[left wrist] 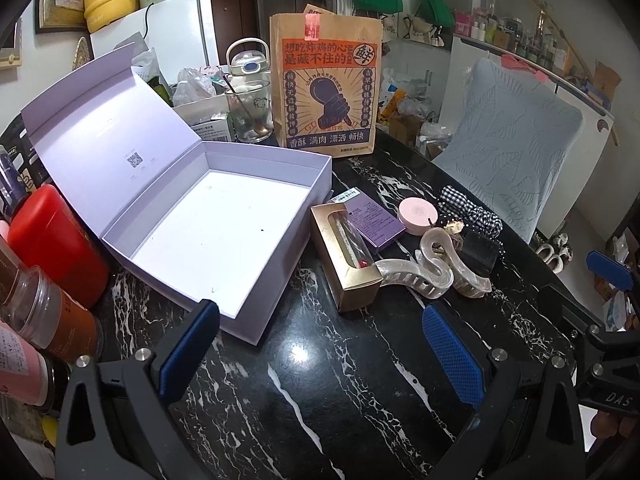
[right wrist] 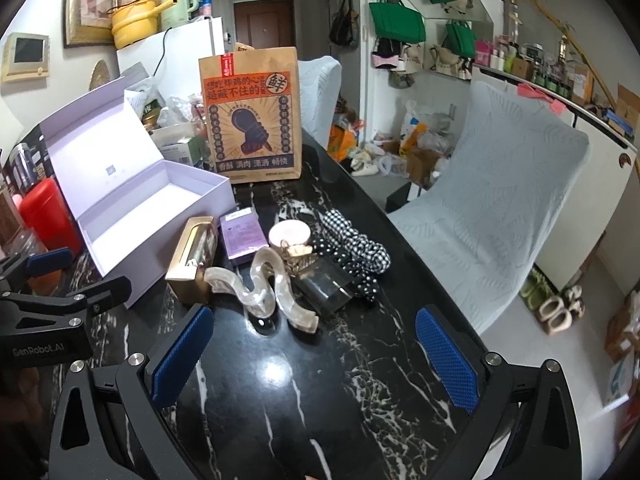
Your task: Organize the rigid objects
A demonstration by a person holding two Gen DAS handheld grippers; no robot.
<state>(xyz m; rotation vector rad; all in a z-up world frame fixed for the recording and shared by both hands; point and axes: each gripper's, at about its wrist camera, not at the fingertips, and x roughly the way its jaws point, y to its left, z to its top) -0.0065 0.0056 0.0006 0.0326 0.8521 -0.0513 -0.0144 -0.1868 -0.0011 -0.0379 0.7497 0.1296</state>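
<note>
1. Left gripper [left wrist: 320,336]: fingers [left wrist: 454,354] spread wide, nothing between them, only bare black marble tabletop [left wrist: 340,400].
2. Right gripper [right wrist: 316,356]: fingers [right wrist: 446,354] likewise wide apart and empty, over the same tabletop.
3. Lilac box [left wrist: 224,236], lid up and inside bare, sits ahead of the left gripper's left finger, whose tip overlaps the box's near corner in view; contact cannot be told.
4. Gold box [left wrist: 344,256] lies just ahead, between the left fingers' lines, close beside the lilac box.
5. Purple box [left wrist: 376,220] lies beyond the gold box, touching it.
6. Pearly hair claw [right wrist: 266,284] lies straight ahead between the right fingers, one end against the gold box.
7. Pink disc [right wrist: 289,234], dark block [right wrist: 326,284] and checked scrunchie [right wrist: 356,252] cluster just beyond the claw.
8. Paper bag [left wrist: 324,84] stands upright farthest ahead.
</note>
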